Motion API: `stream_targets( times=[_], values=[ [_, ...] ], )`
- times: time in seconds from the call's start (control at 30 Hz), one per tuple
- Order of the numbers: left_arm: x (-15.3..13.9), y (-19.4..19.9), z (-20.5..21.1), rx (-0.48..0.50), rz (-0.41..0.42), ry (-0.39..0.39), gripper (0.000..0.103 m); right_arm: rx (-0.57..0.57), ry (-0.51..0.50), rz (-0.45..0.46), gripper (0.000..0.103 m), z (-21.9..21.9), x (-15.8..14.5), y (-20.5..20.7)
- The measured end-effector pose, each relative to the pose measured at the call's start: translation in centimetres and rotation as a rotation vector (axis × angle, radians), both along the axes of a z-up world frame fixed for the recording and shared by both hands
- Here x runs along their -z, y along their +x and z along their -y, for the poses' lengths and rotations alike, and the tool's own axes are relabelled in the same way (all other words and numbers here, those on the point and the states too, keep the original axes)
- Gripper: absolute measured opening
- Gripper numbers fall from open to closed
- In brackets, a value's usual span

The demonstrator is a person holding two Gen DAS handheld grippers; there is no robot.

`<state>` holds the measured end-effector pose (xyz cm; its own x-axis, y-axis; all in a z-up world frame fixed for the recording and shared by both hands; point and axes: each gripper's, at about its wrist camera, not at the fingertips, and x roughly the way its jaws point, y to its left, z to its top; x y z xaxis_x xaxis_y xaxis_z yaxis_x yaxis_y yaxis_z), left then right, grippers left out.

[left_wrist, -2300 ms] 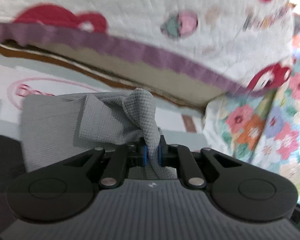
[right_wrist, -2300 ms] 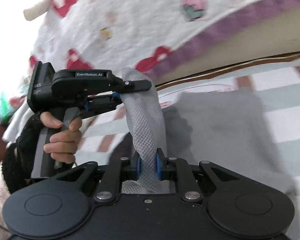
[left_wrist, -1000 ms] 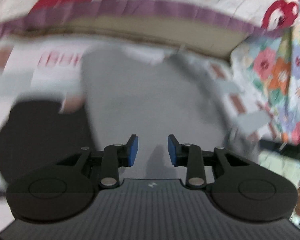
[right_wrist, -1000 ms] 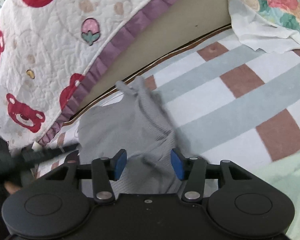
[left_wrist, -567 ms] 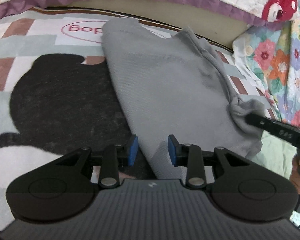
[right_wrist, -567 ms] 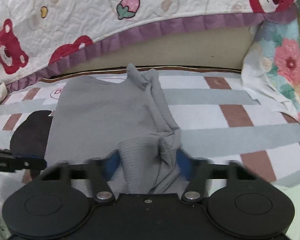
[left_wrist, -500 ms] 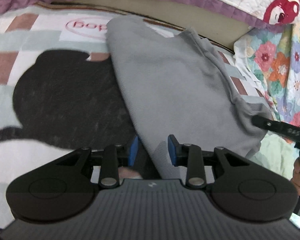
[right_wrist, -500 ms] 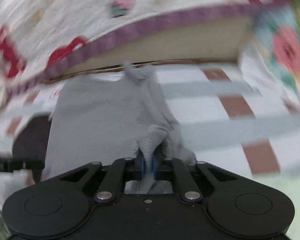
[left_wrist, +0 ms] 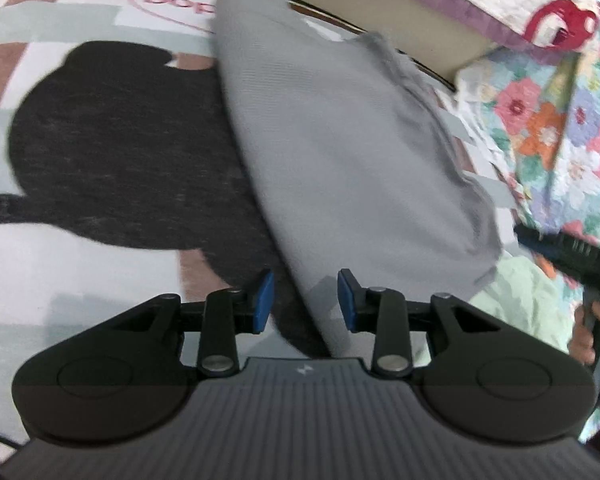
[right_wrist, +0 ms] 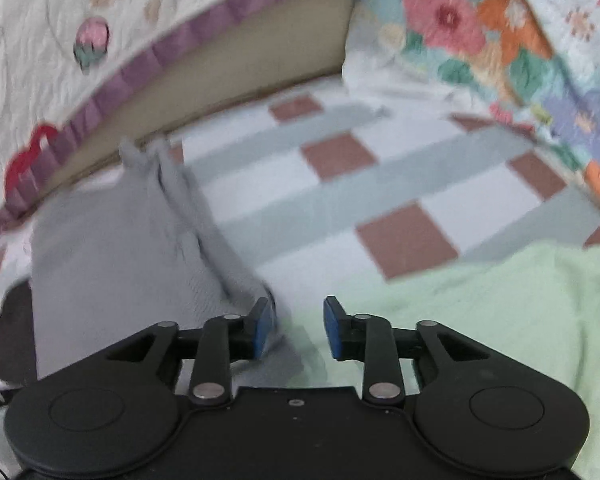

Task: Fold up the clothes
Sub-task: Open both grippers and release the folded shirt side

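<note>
Since half a second ago I am seeing the right gripper [right_wrist: 294,326] letting go of the bunched corner of the grey garment [left_wrist: 352,152] it was pinching; its blue pads are now standing apart and the jaws are opening, with nothing pressed between them, the left pad just beside the garment's near corner [right_wrist: 256,288]. The garment is lying flat and folded into a long strip on the checked bed sheet [right_wrist: 380,200], running from the purple-edged bear quilt [right_wrist: 60,40] at the far side toward me, one long edge overlapping a black patch [left_wrist: 120,140] printed on the sheet, though whether it is print or cloth I am not able to tell. The left gripper [left_wrist: 304,304] is hovering over the near end of the strip, its jaws spread and opening slightly, and the garment's edge is passing between the pads without being squeezed. In the left wrist view I am seeing the right gripper's black body [left_wrist: 572,252] just past the garment's right corner, held by a hand [left_wrist: 592,328]. A pale green cloth [right_wrist: 480,320] is lying beside the garment under the right gripper, and a floral quilt [right_wrist: 500,28] is piled at the right.
</note>
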<state>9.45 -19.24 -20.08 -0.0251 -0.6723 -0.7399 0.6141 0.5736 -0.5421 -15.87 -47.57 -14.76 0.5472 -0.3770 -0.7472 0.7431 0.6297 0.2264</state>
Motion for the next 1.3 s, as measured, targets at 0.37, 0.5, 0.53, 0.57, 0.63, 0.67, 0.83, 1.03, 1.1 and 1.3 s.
stream_targets(
  times=[0.37,0.5,0.53,0.57,0.63,0.67,0.83,1.03,1.1,1.3],
  values=[
    [0.4,-1.0,0.8,0.032,0.055,0.039,0.037,-0.132,0.102,0.082,0.009,0.3,2.4,2.3],
    [0.7,0.2,0.4,0.002,-0.027,0.028,0.038,-0.02,0.254,0.156,0.01,1.9,1.4,0.3],
    [0.9,0.3,0.2,-0.006,-0.041,0.018,0.037,0.007,0.255,0.109,0.01,2.2,1.7,0.4],
    [1.1,0.5,0.0,-0.012,-0.053,0.007,0.037,0.032,0.244,0.045,0.013,2.5,2.2,0.7],
    [1.2,0.7,-0.2,-0.012,-0.06,-0.001,0.037,0.045,0.228,0.006,0.027,2.5,2.0,1.2],
    [1.3,0.7,-0.2,-0.013,-0.06,-0.003,0.037,0.032,0.196,0.011,0.027,2.3,1.4,1.4],
    [0.6,0.7,-0.1,-0.018,0.0,-0.054,0.037,-0.099,-0.024,0.044,0.038,1.0,-2.1,3.4],
    [-0.4,1.6,1.8,-0.029,0.086,-0.133,0.037,-0.489,-0.167,-0.059,0.032,-1.5,-1.9,10.7],
    [-0.5,2.6,3.0,-0.023,0.096,-0.148,0.037,-0.58,-0.127,-0.086,0.028,-1.5,-1.0,13.0],
    [0.4,5.6,5.9,0.008,0.12,-0.061,0.038,-0.455,-0.108,-0.132,0.031,3.3,1.8,16.0]
  ],
)
